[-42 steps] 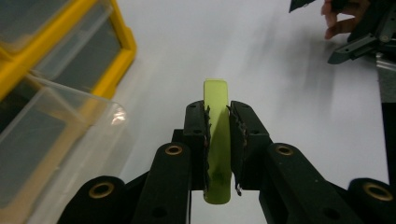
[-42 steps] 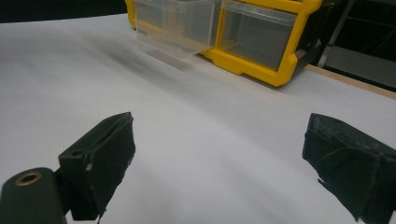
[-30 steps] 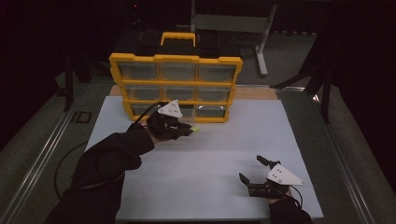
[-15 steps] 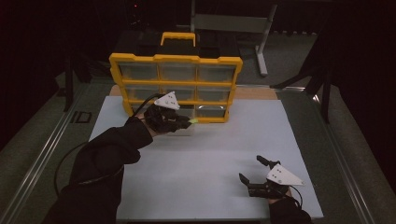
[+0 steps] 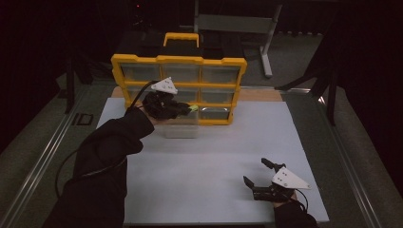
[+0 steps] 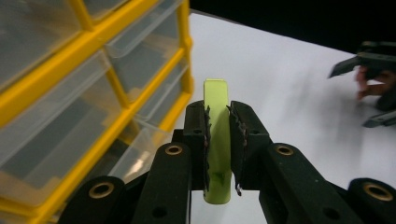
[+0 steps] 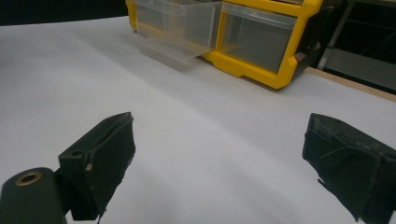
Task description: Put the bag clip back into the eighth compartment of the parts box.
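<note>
A yellow drawer cabinet (image 5: 178,88) with clear drawers stands at the back of the white table. Its bottom middle drawer (image 5: 180,124) is pulled out. My left gripper (image 5: 190,109) hovers just over that open drawer, shut on a small lime-green strip (image 6: 217,140) that stands up between the jaws; the strip (image 5: 193,108) pokes out to the right. The cabinet (image 6: 70,98) is at the left of the left gripper view. My right gripper (image 5: 259,178) rests near the table's front right, open, with nothing between its jaws. The pulled-out drawer (image 7: 175,28) and the cabinet (image 7: 261,42) lie far ahead of my right gripper (image 7: 219,158).
The white table top (image 5: 214,156) spreads between the cabinet and the front edge. A grey metal stand (image 5: 237,26) is behind the cabinet. Dark floor and rails run along both sides of the table.
My left gripper has carried the green strip back and to the right, toward the cabinet and over the open drawer. The right gripper has stayed put.
</note>
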{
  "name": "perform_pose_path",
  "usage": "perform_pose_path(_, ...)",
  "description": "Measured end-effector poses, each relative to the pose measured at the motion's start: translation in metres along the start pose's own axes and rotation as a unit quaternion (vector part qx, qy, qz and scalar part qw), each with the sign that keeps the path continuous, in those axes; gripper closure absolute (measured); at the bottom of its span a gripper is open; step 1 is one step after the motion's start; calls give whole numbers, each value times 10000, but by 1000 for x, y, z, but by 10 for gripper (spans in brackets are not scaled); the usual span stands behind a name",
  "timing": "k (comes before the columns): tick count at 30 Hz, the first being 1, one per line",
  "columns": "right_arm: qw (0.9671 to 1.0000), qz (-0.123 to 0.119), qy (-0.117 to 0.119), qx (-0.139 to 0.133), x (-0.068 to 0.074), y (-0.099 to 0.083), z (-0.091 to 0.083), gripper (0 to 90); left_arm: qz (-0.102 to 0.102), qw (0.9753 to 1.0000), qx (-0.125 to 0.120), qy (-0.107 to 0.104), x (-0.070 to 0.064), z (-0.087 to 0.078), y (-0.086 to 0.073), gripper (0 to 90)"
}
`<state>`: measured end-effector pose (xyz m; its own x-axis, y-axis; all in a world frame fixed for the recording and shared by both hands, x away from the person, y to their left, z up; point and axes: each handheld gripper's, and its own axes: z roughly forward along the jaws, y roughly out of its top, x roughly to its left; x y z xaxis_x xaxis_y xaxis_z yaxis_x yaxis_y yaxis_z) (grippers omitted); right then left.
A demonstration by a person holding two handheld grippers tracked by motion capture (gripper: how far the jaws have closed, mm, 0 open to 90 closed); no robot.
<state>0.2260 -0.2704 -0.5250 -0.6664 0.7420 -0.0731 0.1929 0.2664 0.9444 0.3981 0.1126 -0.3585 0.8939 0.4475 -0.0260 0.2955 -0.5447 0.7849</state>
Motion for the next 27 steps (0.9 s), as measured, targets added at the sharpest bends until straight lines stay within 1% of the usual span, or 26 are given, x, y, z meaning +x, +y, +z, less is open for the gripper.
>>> perform_pose_path(1, 10000, 24, -5, 5, 0, 0, 0, 91, 0, 10000, 0, 0, 0, 0, 0, 782)
perform_pose_path(2, 10000, 27, -1, 16, 0, 0, 0, 91, -42, 10000, 11, 72, 4, 1, 0, 782)
perform_pose_path(3, 10000, 21, 4, 22, 0, 0, 0, 91, -42, 10000, 11, 72, 4, 1, 0, 782)
perform_pose_path(4, 10000, 20, 7, 19, 0, 0, 0, 91, -105, 9999, -25, 98, 7, 2, -2, 782)
perform_pose_path(5, 10000, 7, 1, 18, 0, 0, 0, 91, -127, 9998, -6, 134, 9, 2, -2, 782)
perform_pose_path(8, 10000, 6, -2, 11, 0, 0, 0, 91, -143, 9998, 11, 166, 12, 4, -4, 782)
perform_pose_path(10, 10000, 20, 1, 12, 0, 0, 0, 91, -228, 9995, 18, 228, 17, 5, -6, 782)
perform_pose_path(14, 10000, 6, 5, 19, 0, 0, 0, 91, -356, 9991, -43, 236, 25, 6, -9, 782)
perform_pose_path(16, 10000, 16, 7, 17, 0, 0, 0, 91, -396, 9988, -39, 274, 29, 8, -10, 782)
perform_pose_path(17, 10000, 11, -2, 20, 0, 0, 0, 91, -463, 9986, -62, 246, 30, 9, -11, 782)
perform_pose_path(21, 10000, 4, -4, 9, 0, 0, 0, 91, -512, 9984, -35, 251, 34, 17, -16, 782)
perform_pose_path(27, 10000, 1, -3, 9, 0, 0, 0, 91, -614, 9979, 8, 188, 38, 31, -26, 782)
